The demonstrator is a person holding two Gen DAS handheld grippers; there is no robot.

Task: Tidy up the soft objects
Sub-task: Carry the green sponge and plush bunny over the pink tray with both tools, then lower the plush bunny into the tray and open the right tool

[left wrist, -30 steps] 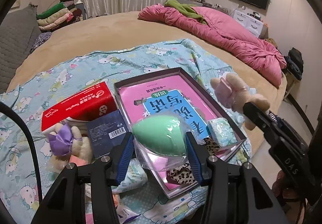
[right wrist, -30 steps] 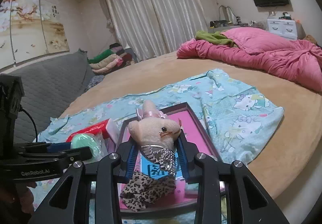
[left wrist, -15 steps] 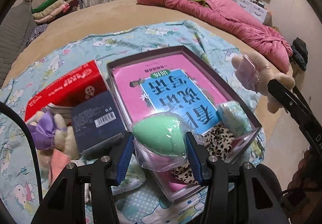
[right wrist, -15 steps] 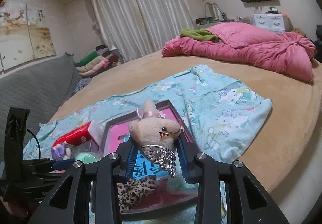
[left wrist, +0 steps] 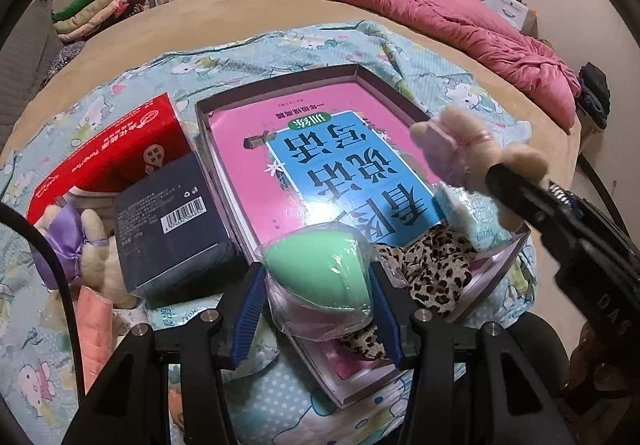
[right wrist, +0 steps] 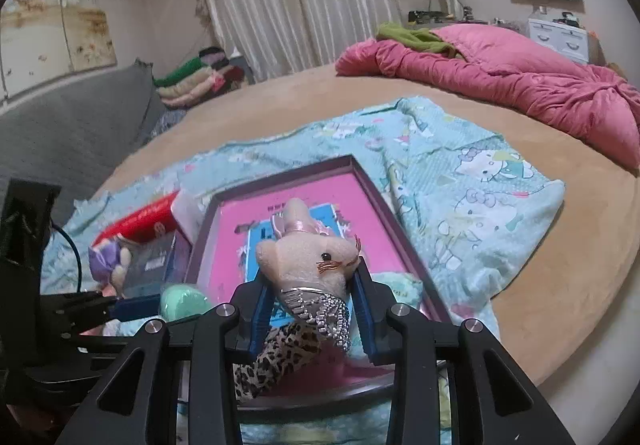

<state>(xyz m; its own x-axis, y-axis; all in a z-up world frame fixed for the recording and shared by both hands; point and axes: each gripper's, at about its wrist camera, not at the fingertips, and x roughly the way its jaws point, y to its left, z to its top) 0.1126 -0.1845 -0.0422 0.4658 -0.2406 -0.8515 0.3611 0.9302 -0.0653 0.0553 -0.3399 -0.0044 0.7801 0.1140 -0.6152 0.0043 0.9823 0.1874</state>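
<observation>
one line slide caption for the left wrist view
Left gripper holds a bagged green sponge over the shallow box; the right gripper brings in a plush toy.

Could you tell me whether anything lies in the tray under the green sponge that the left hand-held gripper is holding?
Yes. A leopard-print cloth lies in the tray by the bagged green sponge; the pink book fills the rest.

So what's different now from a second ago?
Both grippers came down toward the box. The left gripper kept its grip on the bagged green sponge, the right gripper on the plush bunny. Nothing was let go; everything on the blanket stayed put.
</observation>
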